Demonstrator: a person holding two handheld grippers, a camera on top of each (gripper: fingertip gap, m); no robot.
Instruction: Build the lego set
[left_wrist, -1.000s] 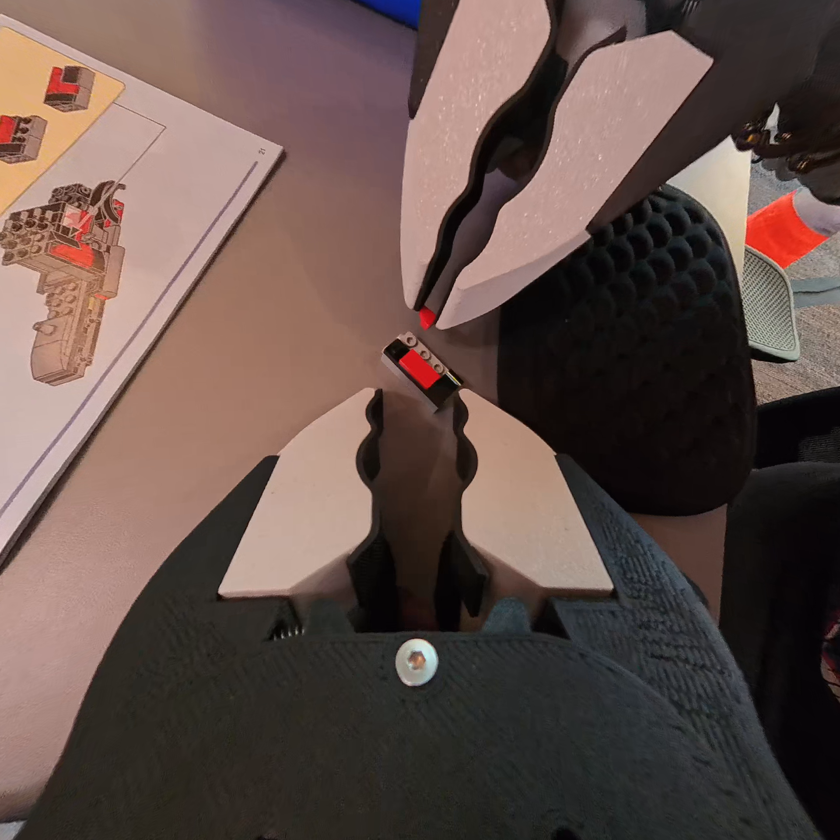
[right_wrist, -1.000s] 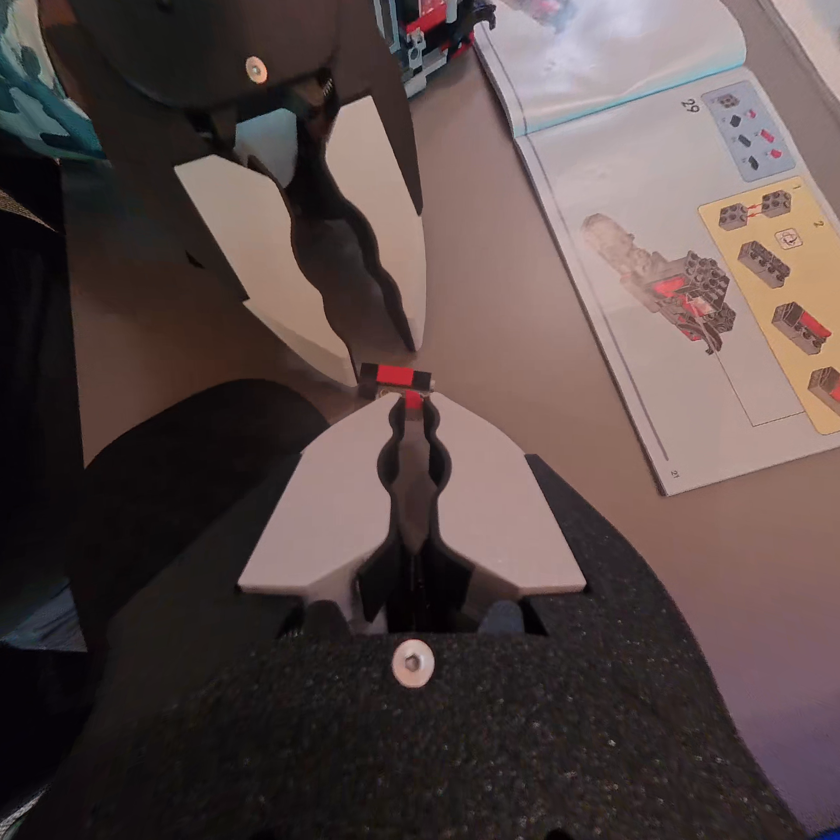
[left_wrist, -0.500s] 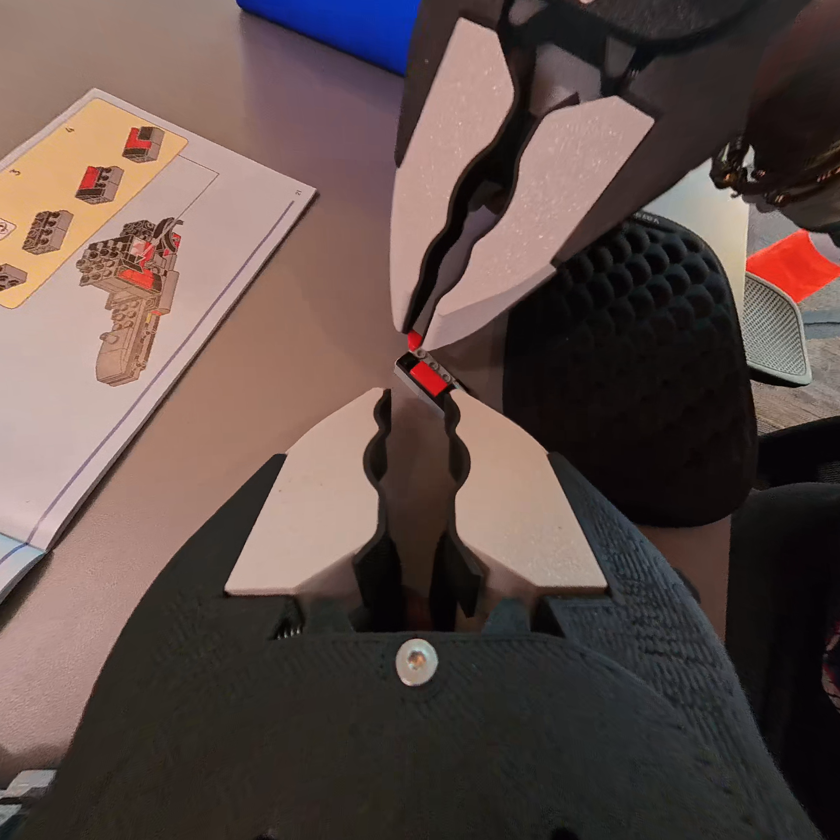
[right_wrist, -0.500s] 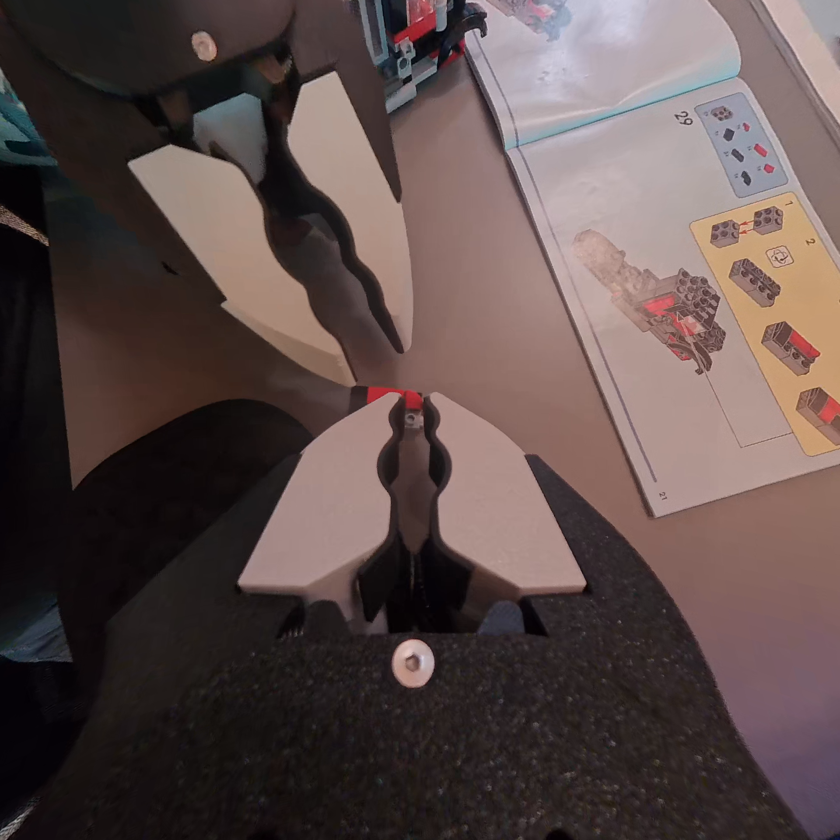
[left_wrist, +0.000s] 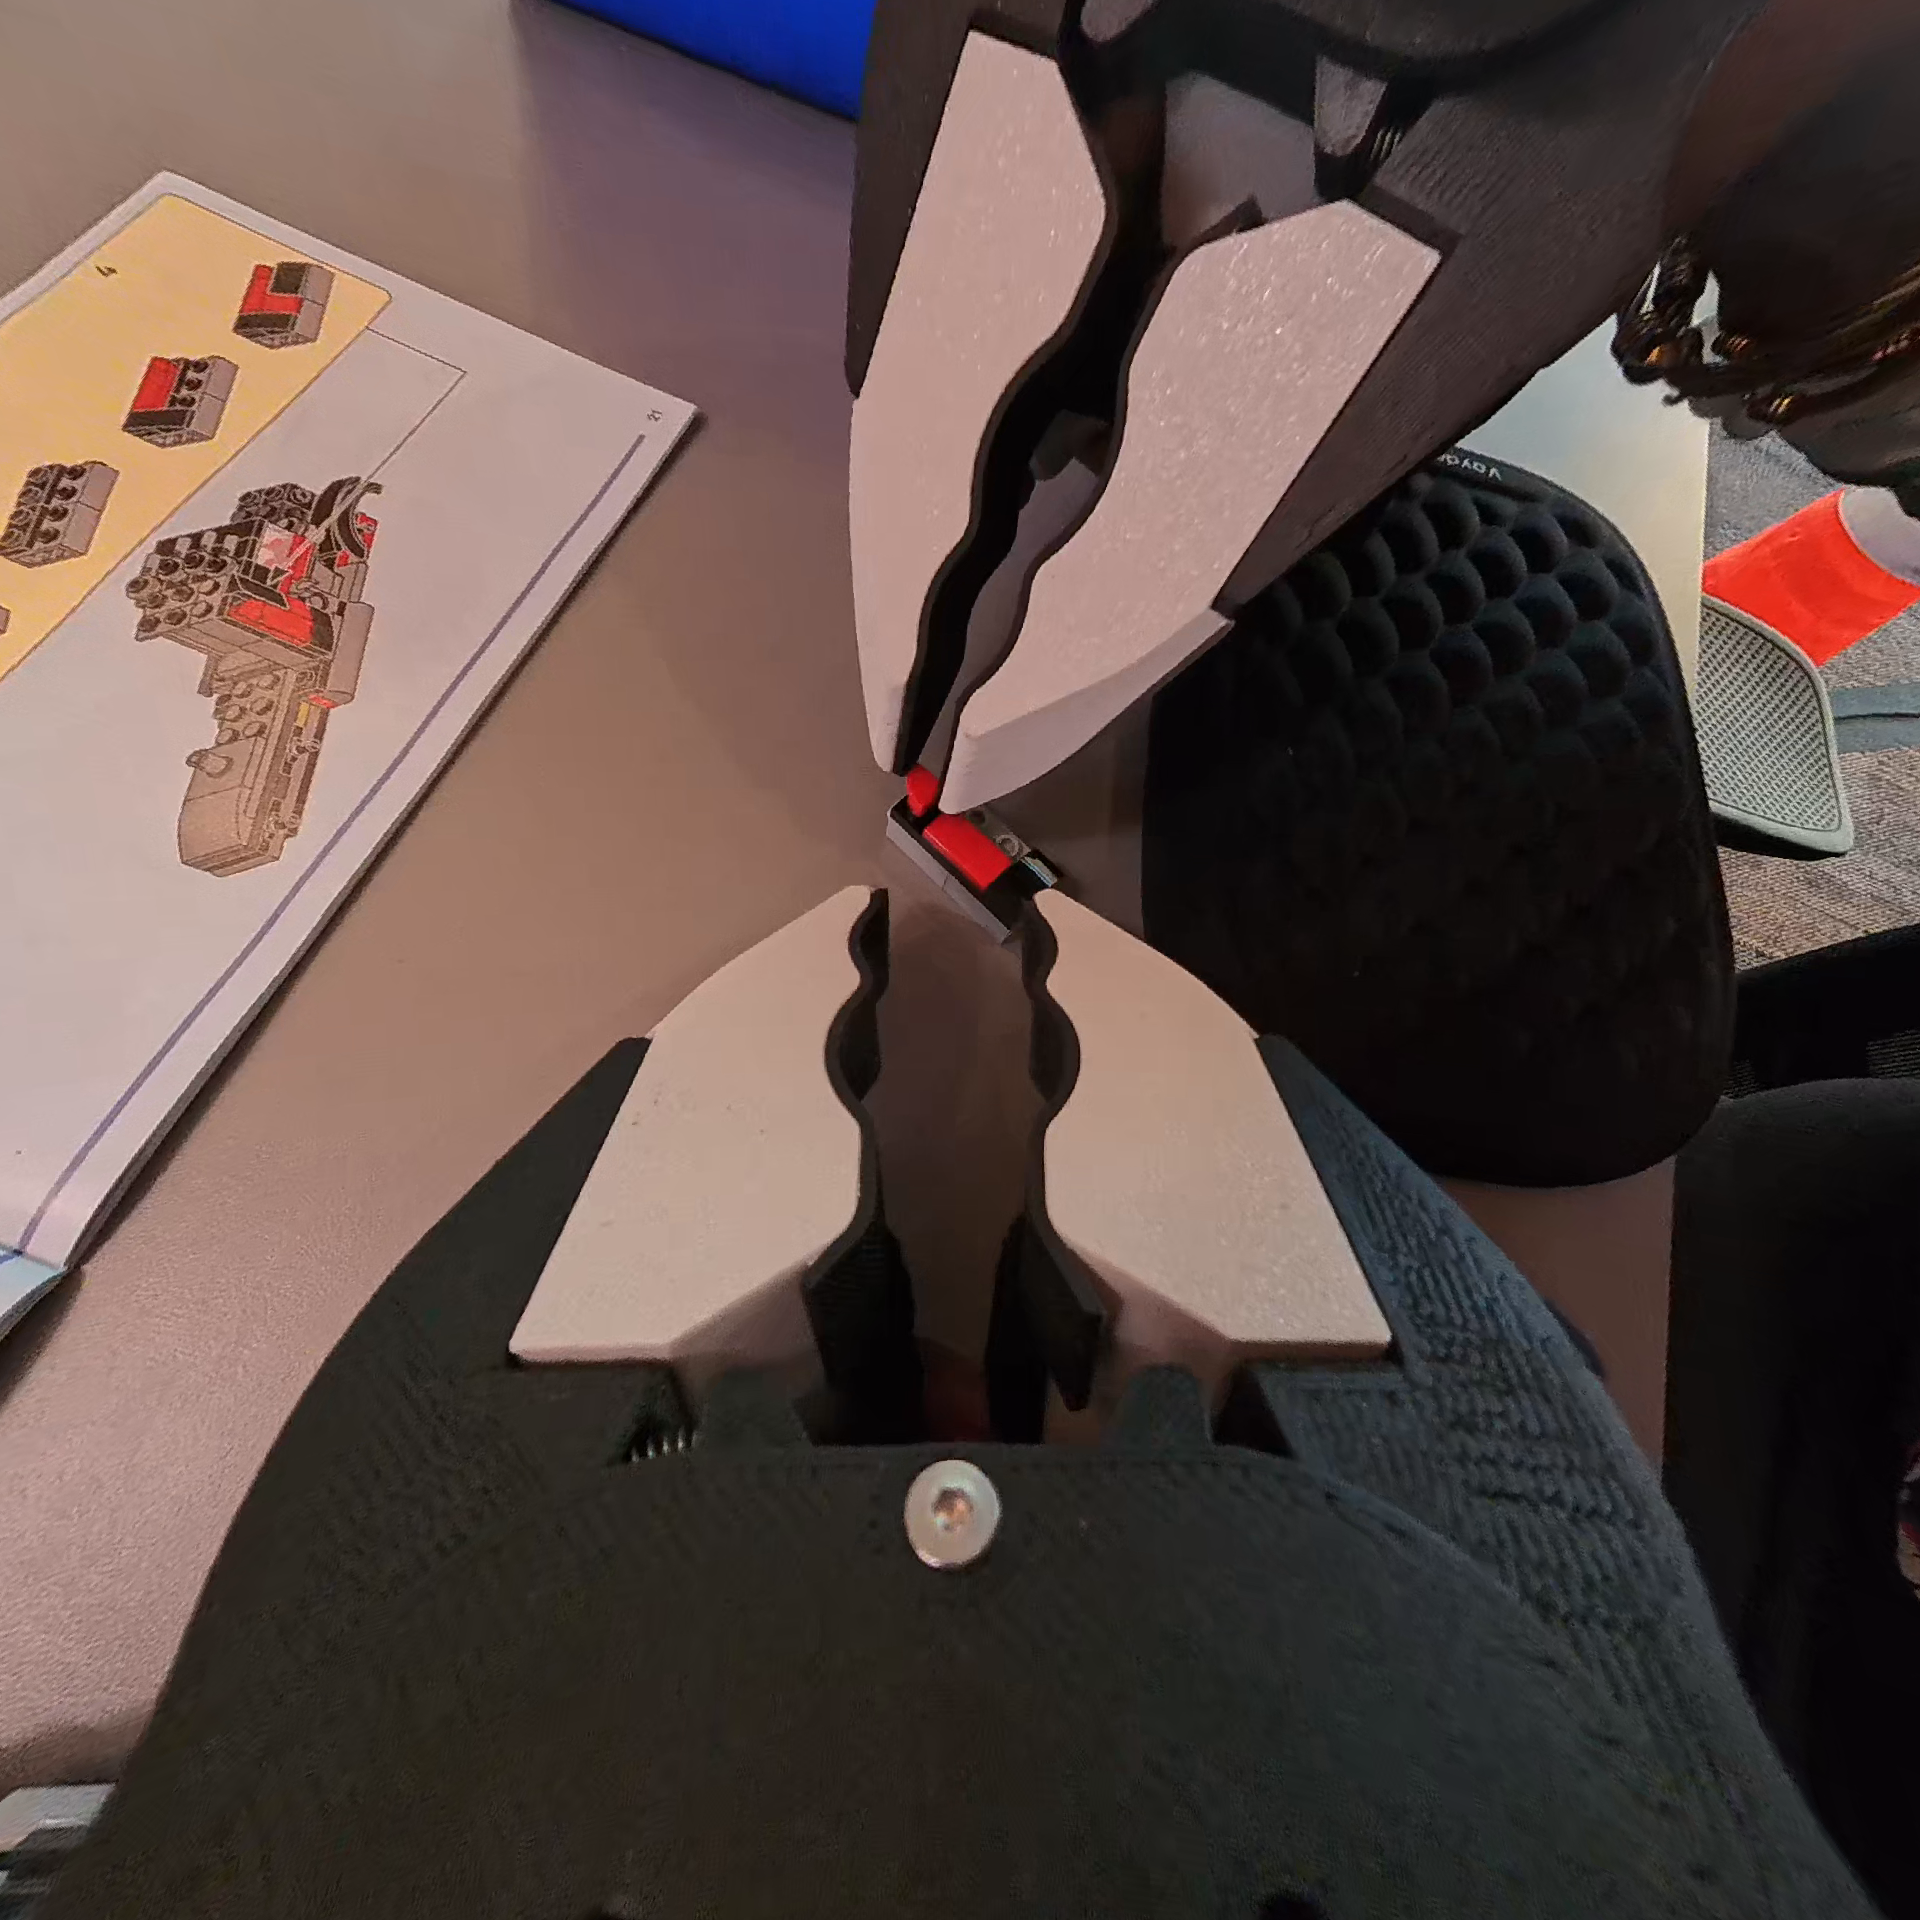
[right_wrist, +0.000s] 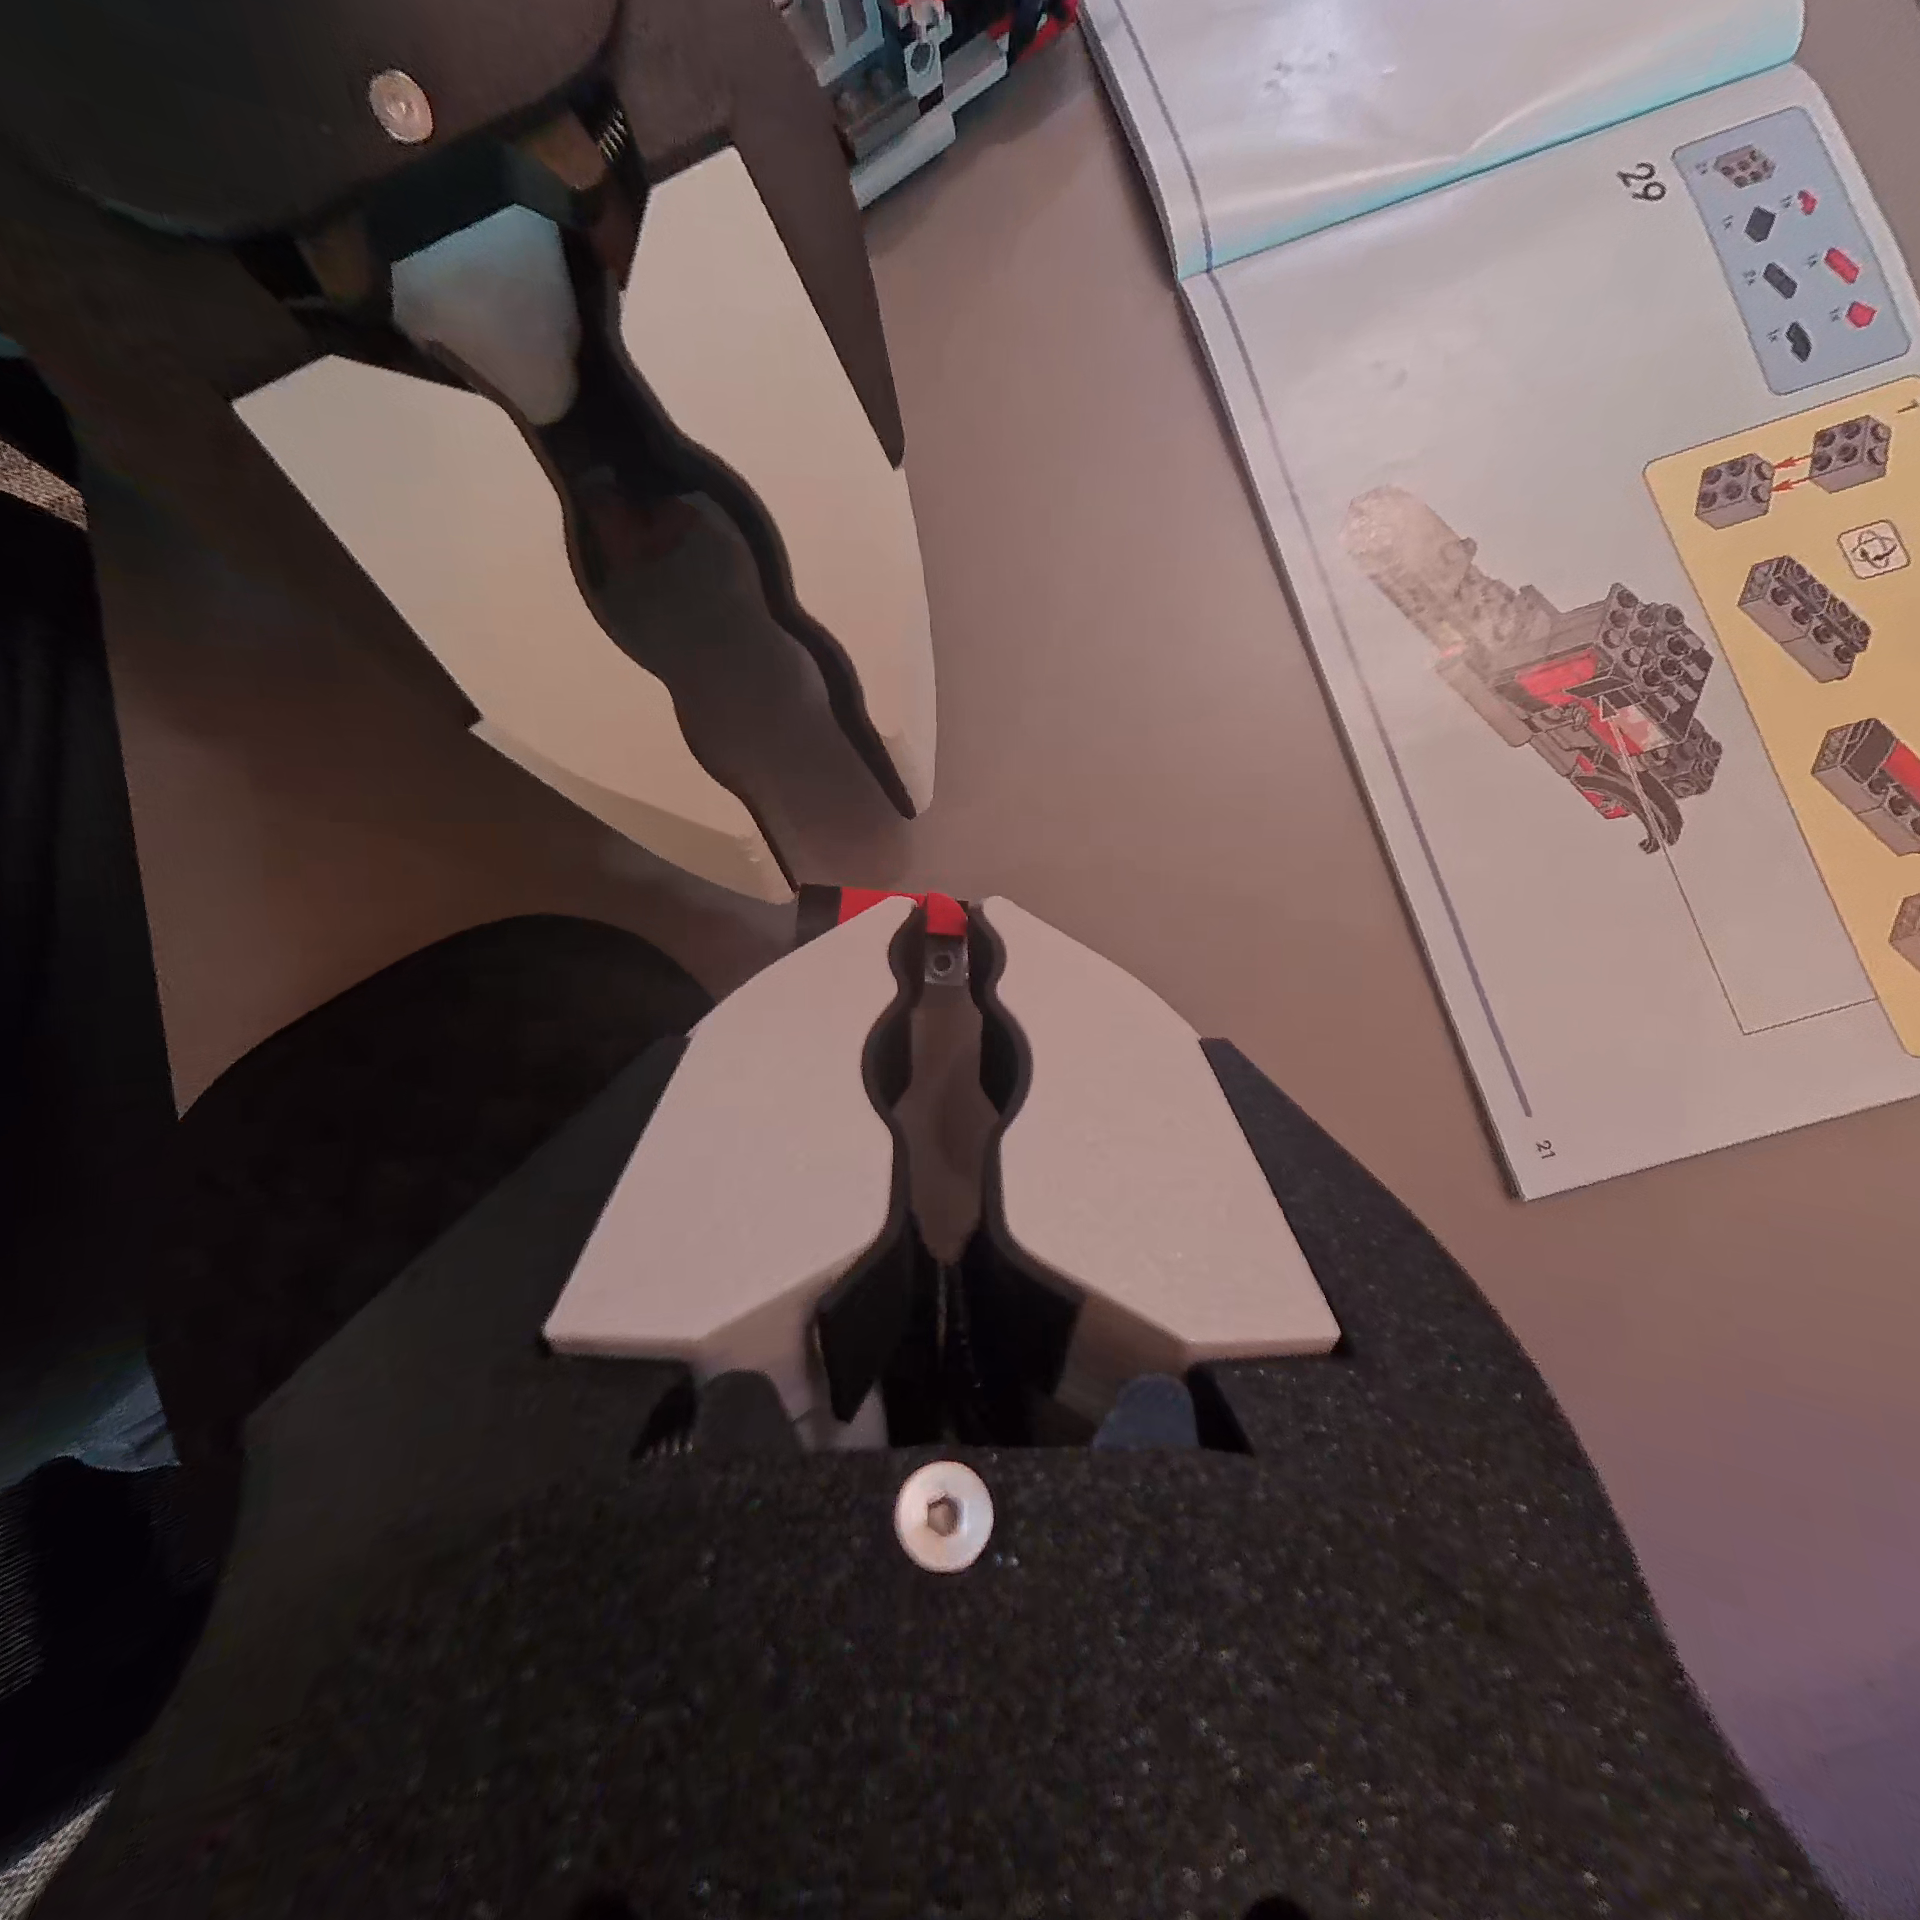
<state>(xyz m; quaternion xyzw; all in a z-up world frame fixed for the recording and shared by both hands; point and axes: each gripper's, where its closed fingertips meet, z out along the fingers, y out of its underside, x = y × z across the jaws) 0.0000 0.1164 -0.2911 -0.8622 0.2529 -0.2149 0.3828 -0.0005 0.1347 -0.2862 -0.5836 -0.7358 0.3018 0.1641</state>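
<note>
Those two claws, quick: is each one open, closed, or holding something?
Left gripper: closed on the small grey, black and red brick assembly.
Right gripper: closed on a tiny red piece, held against that assembly.

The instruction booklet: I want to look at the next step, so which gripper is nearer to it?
Left, though only slightly. The left gripper sits just right of the instruction booklet, across bare table. The right gripper, shut on a small red piece, meets it tip to tip, marginally farther.
</note>
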